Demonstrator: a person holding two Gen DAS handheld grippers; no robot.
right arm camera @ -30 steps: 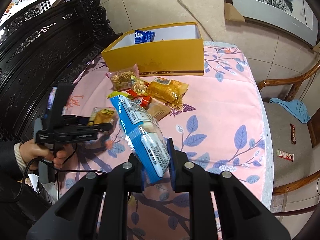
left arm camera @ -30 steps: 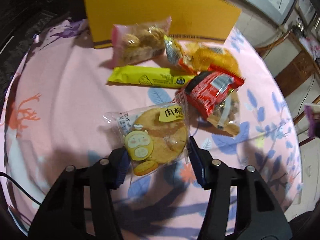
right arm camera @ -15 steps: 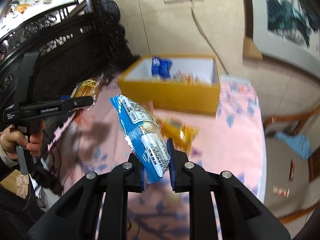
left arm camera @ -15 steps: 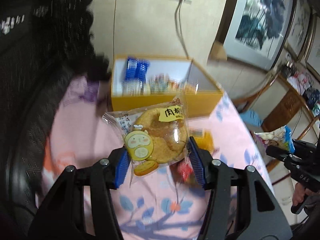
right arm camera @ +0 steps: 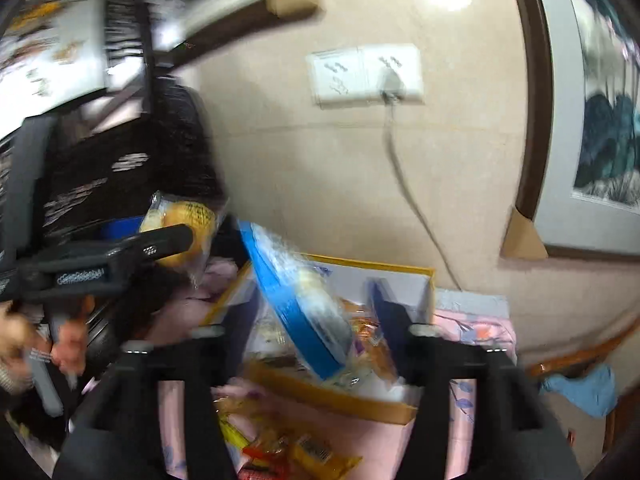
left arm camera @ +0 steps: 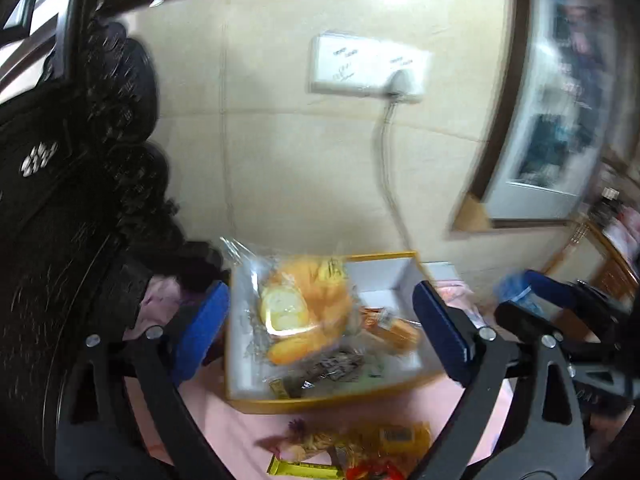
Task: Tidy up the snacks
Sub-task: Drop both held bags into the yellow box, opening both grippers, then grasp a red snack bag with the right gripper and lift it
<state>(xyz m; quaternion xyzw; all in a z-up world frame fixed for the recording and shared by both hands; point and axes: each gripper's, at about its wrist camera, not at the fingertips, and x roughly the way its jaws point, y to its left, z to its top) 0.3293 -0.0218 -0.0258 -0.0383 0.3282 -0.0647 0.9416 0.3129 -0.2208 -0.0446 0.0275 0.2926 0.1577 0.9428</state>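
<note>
both grippers had swung up from the table to the yellow box (left arm camera: 320,402) since the earlier frames, where each still pinched a packet. the left gripper (left arm camera: 320,316) had just been opening and stood spread wide, its blue pads clear of the cake packet (left arm camera: 304,312), which was blurred between them, loose and apparently dropping over the open box. the right gripper (right arm camera: 316,320) had likewise just been opening; its jaws stood apart and the blue packet (right arm camera: 296,304) slanted between them, seemingly free of both pads, its lower end above the box's front wall (right arm camera: 352,398). in the right wrist view the left gripper (right arm camera: 168,240) showed from the side with the cake packet (right arm camera: 180,224) at its tip, a hand (right arm camera: 68,348) on its handle below. inside the box lay several earlier packets, among them an orange one (left arm camera: 394,330) and a dark one, all blurred. so the task looked well under way: some snacks were boxed and two more were being let go into it. still left on the pink cloth (left arm camera: 224,428) in front of the box were a yellow bar (left arm camera: 304,470), a red packet (left arm camera: 372,473) and an orange-yellow packet (left arm camera: 396,436); i judged these would need fetching next. whether either released packet would land fully inside could not be told from the blur.
</note>
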